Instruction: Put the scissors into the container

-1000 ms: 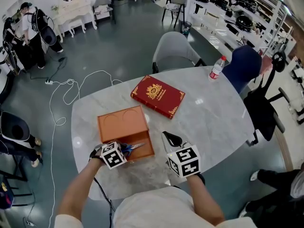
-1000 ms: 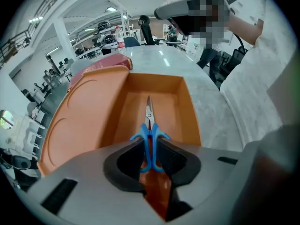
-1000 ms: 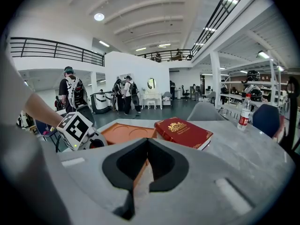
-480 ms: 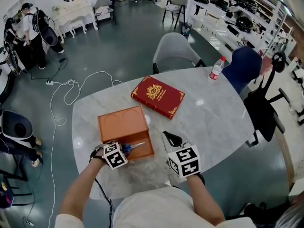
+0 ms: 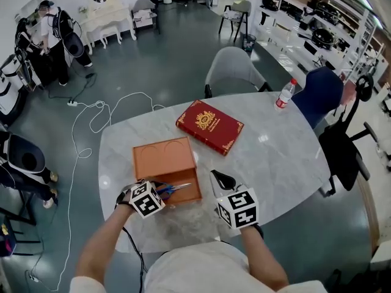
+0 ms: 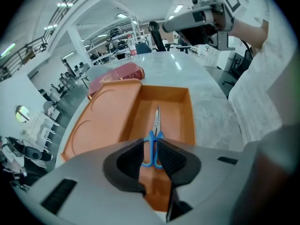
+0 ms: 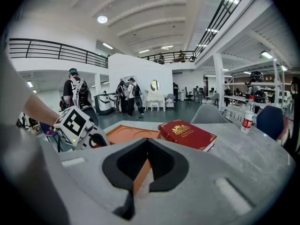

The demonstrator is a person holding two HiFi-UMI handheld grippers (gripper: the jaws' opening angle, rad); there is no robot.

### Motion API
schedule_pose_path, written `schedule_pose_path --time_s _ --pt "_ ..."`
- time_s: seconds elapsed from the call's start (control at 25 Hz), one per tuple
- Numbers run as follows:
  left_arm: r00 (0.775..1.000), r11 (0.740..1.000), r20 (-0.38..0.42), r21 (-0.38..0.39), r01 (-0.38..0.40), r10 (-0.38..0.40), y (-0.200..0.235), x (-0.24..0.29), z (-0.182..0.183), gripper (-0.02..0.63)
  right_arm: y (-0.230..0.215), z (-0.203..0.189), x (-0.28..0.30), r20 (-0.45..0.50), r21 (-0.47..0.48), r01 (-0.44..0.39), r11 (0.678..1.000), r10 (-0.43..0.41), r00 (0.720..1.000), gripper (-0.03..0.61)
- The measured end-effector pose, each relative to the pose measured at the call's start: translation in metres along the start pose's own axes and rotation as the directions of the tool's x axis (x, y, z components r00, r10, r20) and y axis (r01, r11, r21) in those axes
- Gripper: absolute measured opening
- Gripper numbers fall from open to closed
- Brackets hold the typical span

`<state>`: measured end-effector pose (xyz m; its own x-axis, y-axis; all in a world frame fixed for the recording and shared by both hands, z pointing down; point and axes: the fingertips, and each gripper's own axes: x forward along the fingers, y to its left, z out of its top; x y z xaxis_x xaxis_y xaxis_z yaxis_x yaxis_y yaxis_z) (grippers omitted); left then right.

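Left gripper view: left gripper clamps blue scissors over the orange container; right gripper, beside the container, has its jaws together.

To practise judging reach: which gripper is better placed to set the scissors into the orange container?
Left. The left gripper is shut on the scissors over the container; the right gripper is shut and empty.

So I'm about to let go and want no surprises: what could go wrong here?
The left hand-held gripper pinches the scissors only at the blue handles, so the blades could swing or drop tip-first on release. The tip points toward the far wall of the container; pushing forward might jab it or shove the container.
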<state>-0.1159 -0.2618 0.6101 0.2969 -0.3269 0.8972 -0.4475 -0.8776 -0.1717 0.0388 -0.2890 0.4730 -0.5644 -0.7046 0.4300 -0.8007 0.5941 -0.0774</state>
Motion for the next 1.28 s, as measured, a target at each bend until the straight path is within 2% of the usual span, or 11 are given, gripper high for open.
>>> schedule_pose_path --time_s 0.2,0.4,0.52,0.64,0.84,1.08,1.28 --pt "0.994 0.995 0.089 -0.088 -0.049 0.057 0.005 -0.026 0.011 0.080 0.008 0.003 0.001 0.007 -0.011 -0.030 0.999 0.031 1.000 0.005" --pt "0.978 0.977 0.158 -0.185 -0.103 0.133 0.013 -0.054 0.014 0.080 0.015 0.007 0.004 0.013 -0.020 -0.062 0.998 0.063 0.998 0.005" --pt "0.963 0.958 0.197 -0.252 -0.134 0.186 0.018 -0.071 0.013 0.080 0.020 0.008 0.005 0.016 -0.027 -0.080 0.996 0.081 0.997 0.005" --pt "0.942 0.929 0.228 -0.334 -0.161 0.246 0.023 -0.087 0.009 0.080 0.024 0.012 0.007 0.023 -0.033 -0.097 0.995 0.098 0.995 0.005" --pt "0.892 0.851 0.284 -0.493 -0.178 0.351 0.030 -0.113 0.001 0.074 0.029 0.013 0.008 0.026 -0.041 -0.118 0.992 0.119 0.993 0.005" --pt "0.809 0.739 0.322 -0.645 -0.193 0.492 0.036 -0.147 -0.008 0.064 0.029 0.017 0.005 0.034 -0.046 -0.125 0.991 0.127 0.991 0.005" --pt "0.738 0.622 0.314 -0.762 -0.179 0.597 0.039 -0.167 -0.023 0.054 0.028 0.022 0.001 0.045 -0.053 -0.127 0.991 0.129 0.991 0.005"
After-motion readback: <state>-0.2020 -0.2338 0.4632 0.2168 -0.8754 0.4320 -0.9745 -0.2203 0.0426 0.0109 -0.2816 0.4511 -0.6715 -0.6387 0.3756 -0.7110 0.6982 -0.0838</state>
